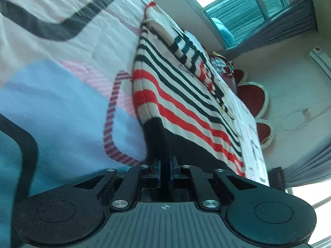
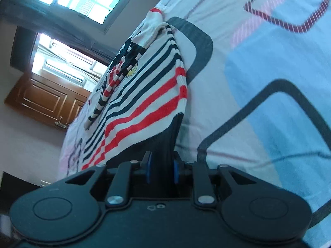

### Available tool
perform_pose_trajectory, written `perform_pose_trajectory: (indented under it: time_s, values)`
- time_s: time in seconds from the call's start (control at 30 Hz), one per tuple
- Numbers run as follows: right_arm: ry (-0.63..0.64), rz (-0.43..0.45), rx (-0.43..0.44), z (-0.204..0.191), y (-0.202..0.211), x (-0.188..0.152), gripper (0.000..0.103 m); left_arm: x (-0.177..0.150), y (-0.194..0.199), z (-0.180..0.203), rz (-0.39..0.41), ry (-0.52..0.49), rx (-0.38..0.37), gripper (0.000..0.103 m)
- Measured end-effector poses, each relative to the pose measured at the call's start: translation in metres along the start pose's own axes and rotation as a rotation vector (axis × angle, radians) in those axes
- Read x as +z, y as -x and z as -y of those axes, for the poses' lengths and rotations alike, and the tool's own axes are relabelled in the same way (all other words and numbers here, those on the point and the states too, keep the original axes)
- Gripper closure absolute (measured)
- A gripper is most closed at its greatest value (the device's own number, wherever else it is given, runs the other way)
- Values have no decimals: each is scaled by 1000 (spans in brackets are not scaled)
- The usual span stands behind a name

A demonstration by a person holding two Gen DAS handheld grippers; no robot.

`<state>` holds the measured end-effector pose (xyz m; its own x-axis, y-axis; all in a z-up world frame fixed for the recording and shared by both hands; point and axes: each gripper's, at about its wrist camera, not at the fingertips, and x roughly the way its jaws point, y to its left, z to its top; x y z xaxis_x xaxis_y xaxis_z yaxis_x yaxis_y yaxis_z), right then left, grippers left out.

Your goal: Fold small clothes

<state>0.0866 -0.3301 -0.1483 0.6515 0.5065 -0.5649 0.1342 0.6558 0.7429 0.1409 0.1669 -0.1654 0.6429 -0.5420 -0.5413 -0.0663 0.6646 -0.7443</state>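
A small knitted sweater (image 1: pixel 186 95) with black, red and white stripes lies spread on the patterned bed sheet (image 1: pixel 51 103). Its black ribbed hem (image 1: pixel 157 136) rises from the sheet into my left gripper (image 1: pixel 164 165), whose blue pads are shut tight on it. In the right wrist view the same sweater (image 2: pixel 144 95) shows its other hem corner (image 2: pixel 171 136), which runs down between the jaws of my right gripper (image 2: pixel 162 165). Those jaws stand slightly apart, with a small gap beside the fabric, so the pads do not clamp it.
The sheet (image 2: pixel 258 62) bears blue, pink and dark rounded squares. Red heart-shaped cushions (image 1: pixel 252 97) lie past the bed's far edge. A window (image 1: pixel 248 4) and a wall air conditioner (image 1: pixel 320 60) are beyond. A wooden door (image 2: pixel 45 101) stands on the other side.
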Motion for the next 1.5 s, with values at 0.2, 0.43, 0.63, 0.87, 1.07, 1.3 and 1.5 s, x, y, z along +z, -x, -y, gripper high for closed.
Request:
perform_pose_trajectory:
  time_s: [0.2, 0.43, 0.63, 0.87, 1.07, 1.3, 1.5]
  values:
    - [-12, -23, 16, 4, -3, 2, 86, 2, -8, 2, -8, 29, -26, 83]
    - [190, 70, -4, -38, 19, 10, 97, 7, 20, 32, 127, -88, 0, 98]
    - [181, 79, -45, -18, 21, 4, 97, 2, 10, 8, 70, -62, 89, 98]
    - [181, 73, -40, -29, 12, 12, 97, 22, 23, 31, 125, -84, 23, 98]
    - [286, 172, 26, -77, 23, 65, 97, 92, 26, 73, 209, -131, -35, 98]
    - [304, 240, 62, -119, -13, 155, 97, 188, -19, 110, 271, -159, -38, 98]
    - [242, 216, 88, -115, -77, 231, 97, 264, -82, 111, 237, -182, 26, 98]
